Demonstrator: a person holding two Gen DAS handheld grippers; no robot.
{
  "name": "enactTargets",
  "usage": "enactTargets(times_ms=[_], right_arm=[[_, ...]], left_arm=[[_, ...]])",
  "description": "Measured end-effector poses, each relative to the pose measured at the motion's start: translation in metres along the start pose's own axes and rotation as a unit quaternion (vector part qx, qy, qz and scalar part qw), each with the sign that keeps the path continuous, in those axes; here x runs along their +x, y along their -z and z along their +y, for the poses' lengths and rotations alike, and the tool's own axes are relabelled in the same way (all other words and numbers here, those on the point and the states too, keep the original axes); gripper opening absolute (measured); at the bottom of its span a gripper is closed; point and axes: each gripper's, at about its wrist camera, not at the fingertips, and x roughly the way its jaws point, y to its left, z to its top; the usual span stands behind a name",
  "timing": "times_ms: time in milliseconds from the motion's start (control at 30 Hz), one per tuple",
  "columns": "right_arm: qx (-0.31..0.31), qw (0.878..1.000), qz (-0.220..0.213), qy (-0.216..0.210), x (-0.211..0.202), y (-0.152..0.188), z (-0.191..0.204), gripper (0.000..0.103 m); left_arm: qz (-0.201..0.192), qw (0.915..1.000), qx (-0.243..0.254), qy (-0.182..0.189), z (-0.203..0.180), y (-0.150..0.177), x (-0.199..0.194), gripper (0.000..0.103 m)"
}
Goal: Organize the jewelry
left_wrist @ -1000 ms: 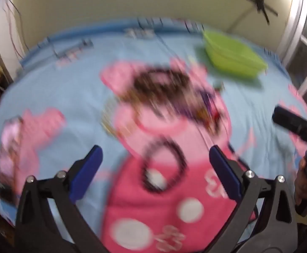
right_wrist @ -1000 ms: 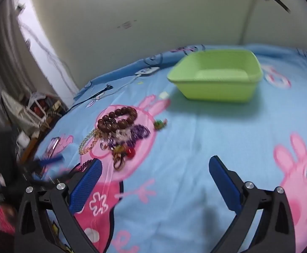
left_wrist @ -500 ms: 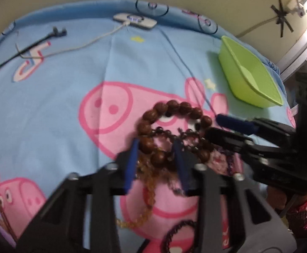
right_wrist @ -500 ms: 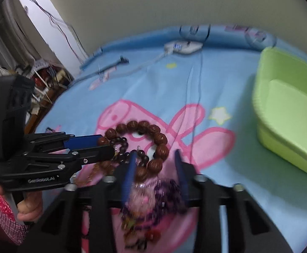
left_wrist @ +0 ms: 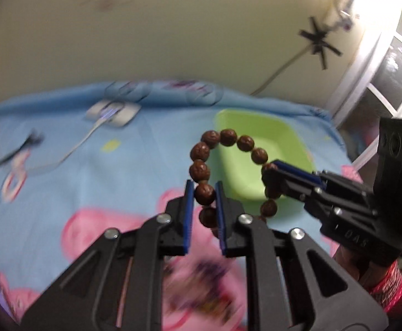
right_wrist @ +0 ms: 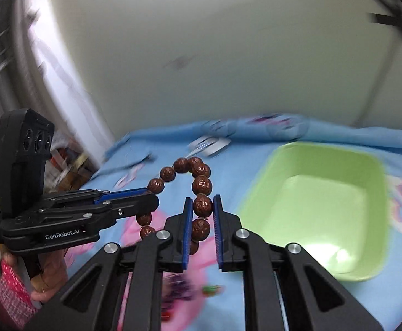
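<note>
Left wrist view: left gripper tilts downward, jaws just closed onto the bead bracelet. Right gripper clamps its other side, above the bed.

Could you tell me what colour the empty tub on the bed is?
Lime green tub, clearest in the right wrist view.

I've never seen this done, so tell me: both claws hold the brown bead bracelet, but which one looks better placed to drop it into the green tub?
Probably the right gripper: it grips the bracelet beside the green tub.
</note>
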Motion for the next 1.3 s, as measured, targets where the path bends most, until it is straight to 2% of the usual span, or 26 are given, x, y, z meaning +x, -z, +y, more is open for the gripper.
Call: enactTargets(times_ms=[100, 200, 300, 367, 467, 533, 633, 733, 867, 967, 1000, 1067, 1200, 1300], right_arm=[[0.037, 0.998, -0.022, 0.045, -0.017, -0.002, -0.044, 0.0], [0.072, 0.994, -0.026, 0.077, -0.021, 0.009, -0.083, 0.0], [0.119, 0.988, -0.018, 0.094, -0.018, 0.019, -0.108, 0.0], [0.136, 0.987, -0.027, 0.078, -0.024, 0.021, -0.115, 0.001], [0.127, 0.987, -0.06, 0.082, -0.043, 0.024, -0.109, 0.013], [0.12, 0.988, -0.076, 0.062, -0.05, 0.02, -0.105, 0.016], [0.086, 0.993, -0.077, 0.021, -0.051, 0.02, -0.082, 0.016], [0.039, 0.998, -0.026, -0.033, -0.033, 0.031, -0.048, 0.016], [0.0, 0.997, 0.056, -0.062, 0.007, 0.052, 0.001, 0.016], [-0.005, 0.991, 0.111, -0.075, 0.039, 0.065, 0.024, 0.016], [-0.006, 0.989, 0.12, -0.082, 0.043, 0.068, 0.029, 0.016], [-0.014, 0.988, 0.132, -0.078, 0.058, 0.068, 0.044, 0.016], [-0.087, 0.987, 0.129, -0.048, 0.073, 0.071, 0.079, 0.016], [-0.137, 0.98, 0.142, -0.03, 0.084, 0.075, 0.099, 0.016]], left_arm=[[0.002, 0.9995, 0.025, 0.02, -0.037, -0.028, 0.04, 0.014], [0.02, 0.9991, 0.03, 0.023, -0.059, -0.04, 0.082, 0.014], [0.056, 0.9979, 0.031, -0.003, -0.063, -0.039, 0.108, 0.014], [0.057, 0.9982, 0.014, 0.013, -0.05, -0.039, 0.1, 0.015], [0.012, 0.9999, -0.001, -0.011, -0.019, -0.03, 0.058, 0.016], [-0.009, 0.9994, -0.021, -0.025, 0.014, -0.016, 0.022, 0.017], [-0.022, 0.9963, -0.048, -0.068, 0.053, 0.014, -0.021, 0.02], [-0.012, 0.9918, -0.08, -0.098, 0.088, 0.06, -0.052, 0.022], [0.011, 0.9885, -0.1, -0.113, 0.11, 0.104, -0.067, 0.022], [0.024, 0.9882, -0.114, -0.1, 0.114, 0.128, -0.066, 0.023], [0.024, 0.9882, -0.116, -0.097, 0.116, 0.131, -0.067, 0.027], [0.021, 0.9879, -0.122, -0.093, 0.115, 0.132, -0.066, 0.041], [0.013, 0.9902, -0.115, -0.078, 0.114, 0.128, -0.064, 0.044], [0.006, 0.9918, -0.11, -0.066, 0.112, 0.124, -0.063, 0.044]])
